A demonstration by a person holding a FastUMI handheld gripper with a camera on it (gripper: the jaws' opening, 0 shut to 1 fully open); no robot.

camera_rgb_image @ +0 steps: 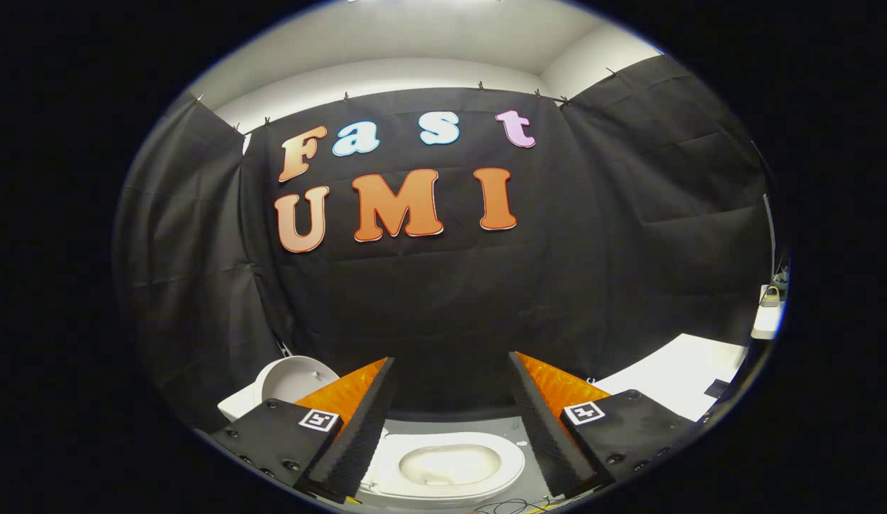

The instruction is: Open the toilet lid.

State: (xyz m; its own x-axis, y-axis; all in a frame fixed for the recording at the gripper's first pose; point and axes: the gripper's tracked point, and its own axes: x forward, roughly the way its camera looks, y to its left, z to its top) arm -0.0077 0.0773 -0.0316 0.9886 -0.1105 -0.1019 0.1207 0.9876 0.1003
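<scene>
The toilet lid [295,378] is seen raised beyond the left finger, standing almost upright, a white rounded shell with its inner face turned toward the bowl; part of it is hidden behind that finger. From this position the task is judged to be done or very nearly so. A lid of this kind is judged to be light, stiff plastic, smooth and rather slippery, turning on a hinge at the back; it would best be taken at the free front rim, far from the hinge, and moved gently so that it is not slammed. The left finger [358,421] and the right finger [543,421] of the gripper [450,364] are held wide apart, and nothing is gripped between them. Below and between the fingers the toilet seat [511,467] and the bowl [449,464] are seen, uncovered. To the right, beyond the right finger, a white table [683,371] is seen against the black cloth wall [629,250].
</scene>
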